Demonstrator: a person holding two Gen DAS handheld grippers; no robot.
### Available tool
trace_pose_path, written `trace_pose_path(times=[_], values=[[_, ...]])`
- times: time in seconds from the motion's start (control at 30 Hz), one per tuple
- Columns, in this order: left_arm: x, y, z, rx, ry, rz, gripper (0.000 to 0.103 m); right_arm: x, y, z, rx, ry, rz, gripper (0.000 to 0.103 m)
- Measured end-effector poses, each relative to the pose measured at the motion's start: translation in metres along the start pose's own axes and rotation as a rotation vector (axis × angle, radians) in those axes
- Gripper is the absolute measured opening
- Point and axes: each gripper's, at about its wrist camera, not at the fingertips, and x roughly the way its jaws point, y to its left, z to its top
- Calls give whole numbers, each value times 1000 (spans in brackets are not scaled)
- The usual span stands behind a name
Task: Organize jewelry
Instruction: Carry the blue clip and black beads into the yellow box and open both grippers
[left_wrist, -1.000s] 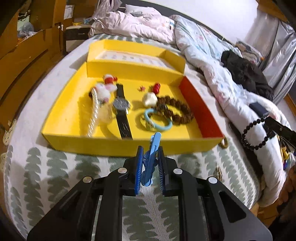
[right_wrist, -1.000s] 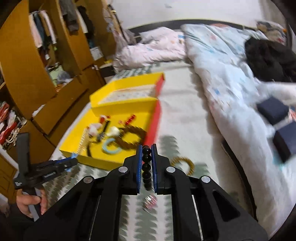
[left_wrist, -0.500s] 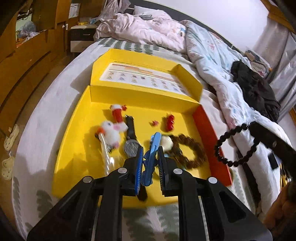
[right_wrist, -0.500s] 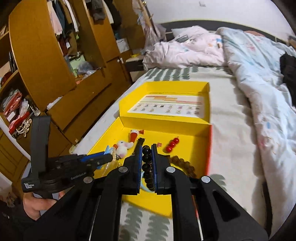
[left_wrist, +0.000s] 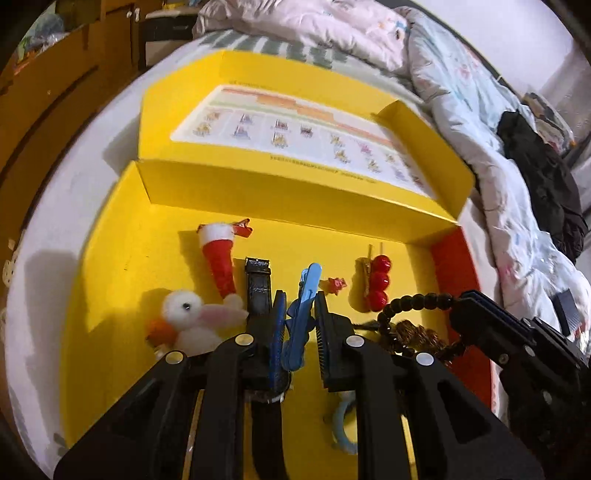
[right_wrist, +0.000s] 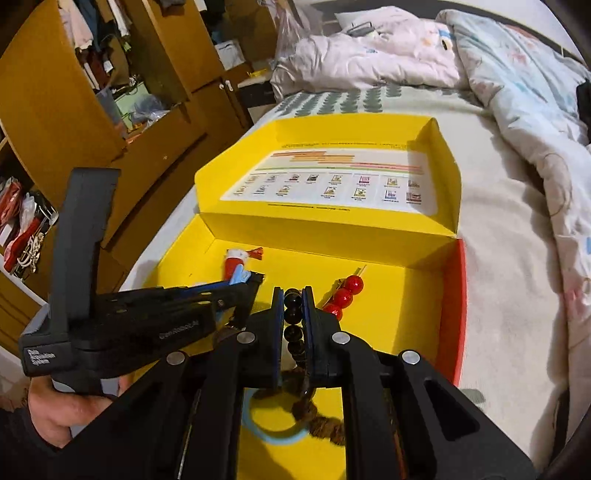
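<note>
An open yellow box (left_wrist: 110, 266) (right_wrist: 413, 295) lies on the bed, its lid folded back. My left gripper (left_wrist: 298, 299) (right_wrist: 255, 282) hovers over the box floor, shut on a blue hair clip (left_wrist: 301, 317). My right gripper (right_wrist: 293, 295) (left_wrist: 458, 301) hangs beside it over the box, shut on a black bead bracelet (right_wrist: 293, 325) (left_wrist: 413, 301). On the box floor lie a red bead hairpin (left_wrist: 378, 282) (right_wrist: 343, 295), a black watch (left_wrist: 258, 284), a santa-hat clip (left_wrist: 219, 254), a white plush duck (left_wrist: 192, 321), a brown bead bracelet (right_wrist: 325, 424) and a light blue ring (right_wrist: 273, 439).
Rumpled quilts (right_wrist: 517, 92) and black clothing (left_wrist: 543, 173) cover the bed's right side. Wooden wardrobes (right_wrist: 55, 92) stand to the left. A hand (right_wrist: 59, 410) grips the left gripper's handle. The box's right wall is red (right_wrist: 460, 314).
Both grippers have moved forward from the bed's near part to over the box floor, carrying the clip and the black bracelet. The two grippers are now close together.
</note>
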Motion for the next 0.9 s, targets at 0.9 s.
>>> trace_pose_path(times=[0.9], values=[[-15,5,-3,-29,-20,47,43,-36,-40,-17,48,-33,-104,20]])
